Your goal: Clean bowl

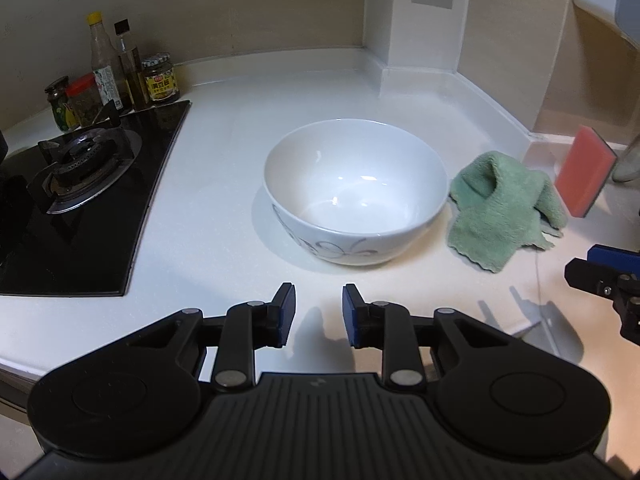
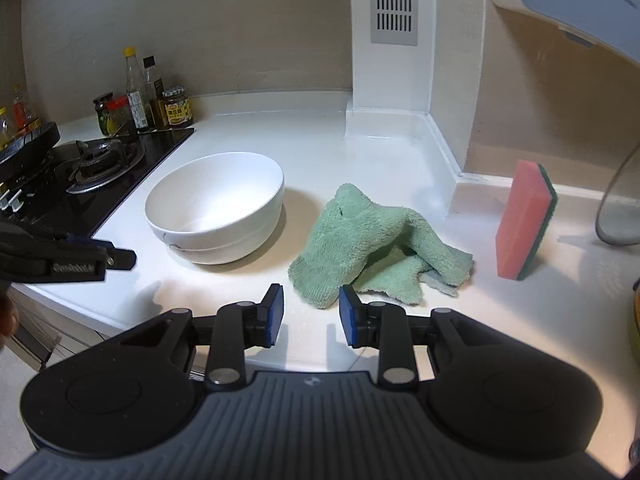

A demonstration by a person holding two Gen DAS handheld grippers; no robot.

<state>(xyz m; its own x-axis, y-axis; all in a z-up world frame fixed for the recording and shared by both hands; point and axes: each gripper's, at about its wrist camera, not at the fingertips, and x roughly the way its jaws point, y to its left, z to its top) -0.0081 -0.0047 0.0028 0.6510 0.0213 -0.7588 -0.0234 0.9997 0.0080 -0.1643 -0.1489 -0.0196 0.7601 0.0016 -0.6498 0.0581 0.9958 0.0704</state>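
Note:
A white bowl [image 1: 354, 190] with a grey flower pattern stands upright and empty on the white counter [image 1: 224, 208]; it also shows in the right wrist view [image 2: 216, 208]. A crumpled green cloth [image 1: 506, 208] lies just right of it, also seen in the right wrist view [image 2: 372, 240]. My left gripper [image 1: 319, 316] is open and empty, a short way in front of the bowl. My right gripper [image 2: 311, 314] is open and empty, just in front of the cloth's near edge. Each gripper shows at the edge of the other's view.
A pink and green sponge [image 2: 526, 220] stands on edge right of the cloth. A black gas hob [image 1: 76, 196] lies to the left, with several sauce bottles and jars [image 1: 120, 76] behind it. A white column with a vent [image 2: 394, 40] stands at the back.

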